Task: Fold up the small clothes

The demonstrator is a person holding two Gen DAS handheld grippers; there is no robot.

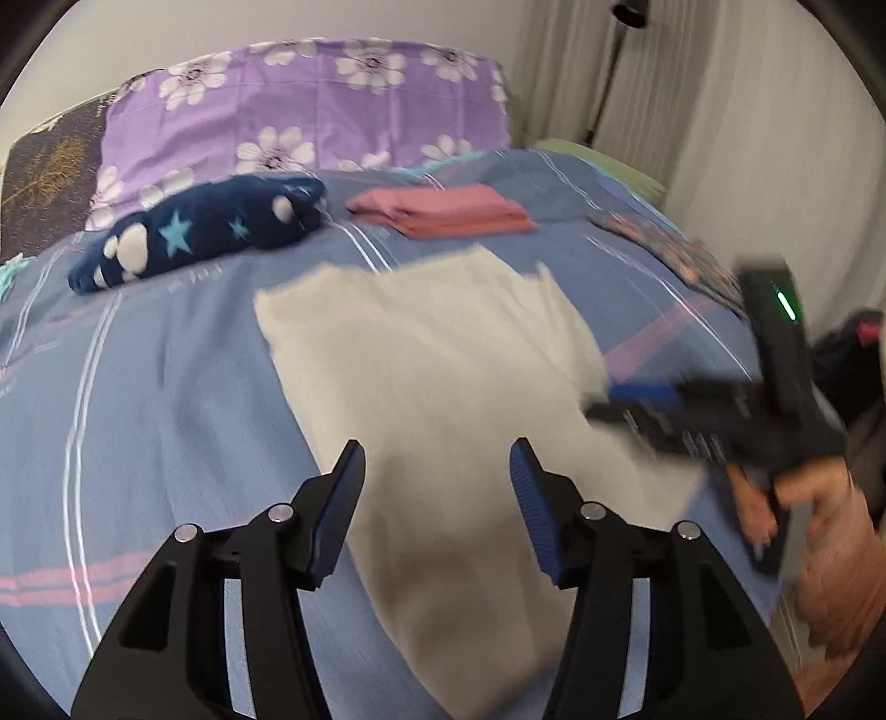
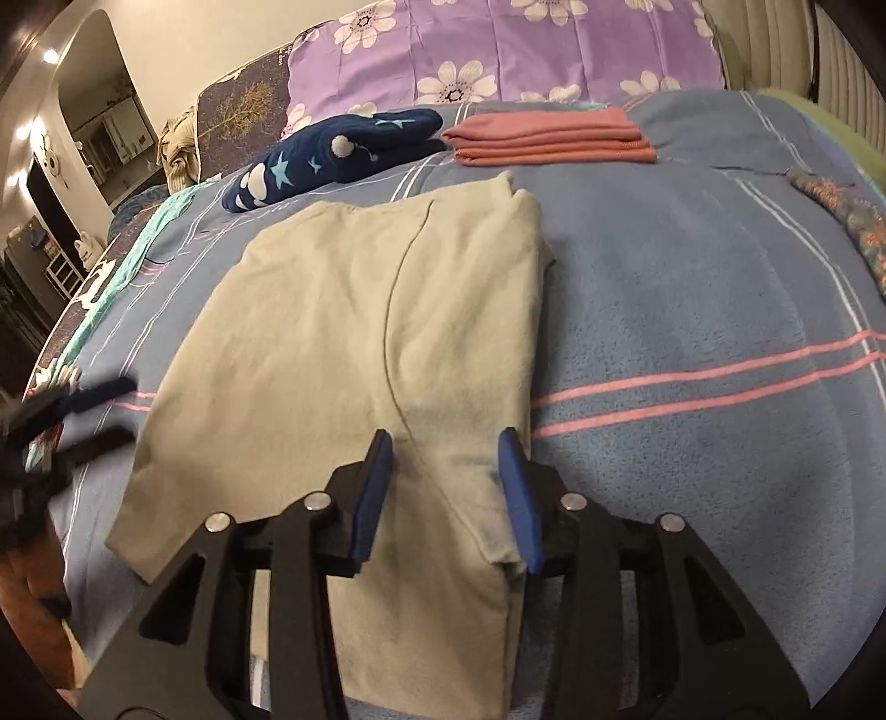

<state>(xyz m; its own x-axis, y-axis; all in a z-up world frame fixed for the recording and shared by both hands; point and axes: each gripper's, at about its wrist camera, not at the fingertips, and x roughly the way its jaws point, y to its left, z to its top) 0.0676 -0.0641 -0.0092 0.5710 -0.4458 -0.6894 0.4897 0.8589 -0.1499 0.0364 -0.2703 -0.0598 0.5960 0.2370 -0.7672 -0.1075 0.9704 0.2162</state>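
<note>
Here the bed [image 2: 692, 288] carries everything, its blue striped blanket spread under a beige garment [image 2: 354, 332] lying flat near the front edge, already folded lengthwise. Toward the head edge sit a folded pink cloth [image 2: 548, 138] and a navy star-print bundle [image 2: 332, 155]. The right gripper [image 2: 446, 493] and left gripper [image 1: 437, 498] both hover with jaws spread, pinching nothing. Likely between folds; next, each must grip the near hem and carry it forward.

A plain beige cloth [image 2: 354, 343] is seen on a blue blanket [image 2: 692, 288] with pink and white stripes. A dark blue cloth [image 2: 332, 155] is dotted with stars. A pink cloth [image 2: 548, 138] is plain. The purple pillow [image 2: 526, 50] is covered with white flowers.
</note>
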